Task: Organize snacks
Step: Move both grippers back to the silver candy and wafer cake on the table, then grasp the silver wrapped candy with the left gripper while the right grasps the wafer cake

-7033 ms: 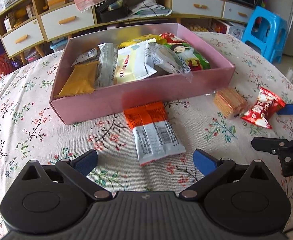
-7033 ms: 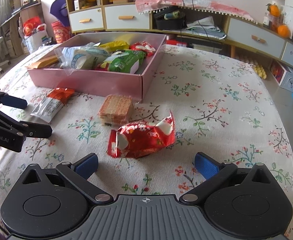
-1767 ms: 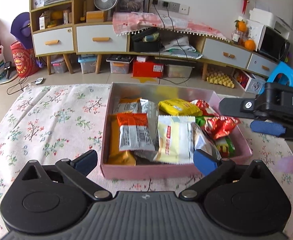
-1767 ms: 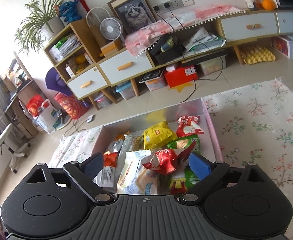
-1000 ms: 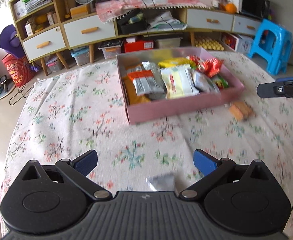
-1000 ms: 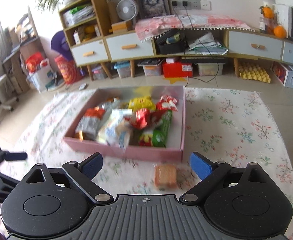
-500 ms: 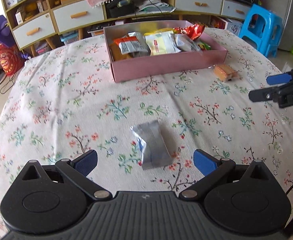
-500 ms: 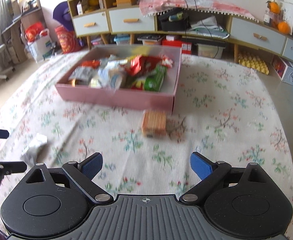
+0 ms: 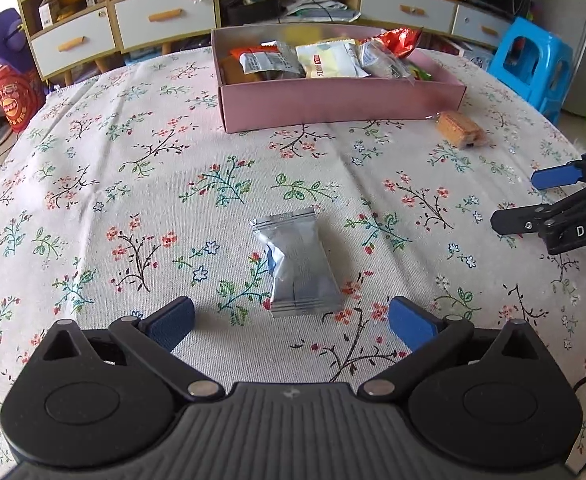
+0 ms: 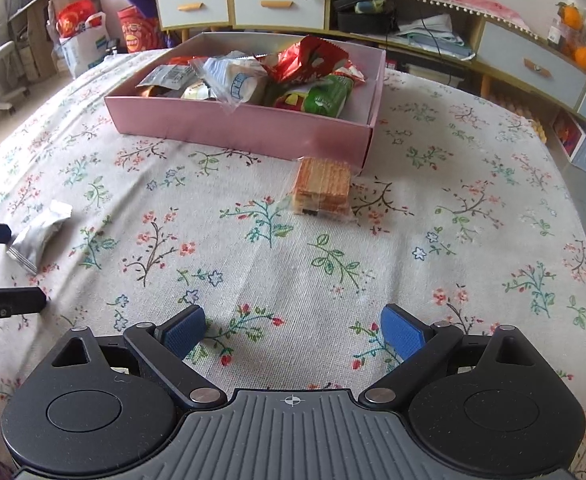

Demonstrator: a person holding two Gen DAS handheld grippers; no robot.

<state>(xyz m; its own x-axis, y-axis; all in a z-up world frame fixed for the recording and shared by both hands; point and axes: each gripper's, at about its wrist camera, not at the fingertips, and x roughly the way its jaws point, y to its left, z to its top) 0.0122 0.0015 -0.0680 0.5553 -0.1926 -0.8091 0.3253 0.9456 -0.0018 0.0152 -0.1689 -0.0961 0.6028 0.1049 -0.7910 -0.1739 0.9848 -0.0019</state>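
Fingers (image 9: 413,325) apart, box (image 9: 333,100) contents overlapping

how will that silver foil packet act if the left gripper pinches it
The silver foil packet looks puffy and crinkled, so it will probably dent and feel light. Its smooth foil may slip between the open left gripper pads. It lies flat, so rolling is unlikely.

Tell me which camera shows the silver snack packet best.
The left wrist view: the silver snack packet lies whole and central, just ahead of the open left gripper. The right wrist view shows it small at the left edge.
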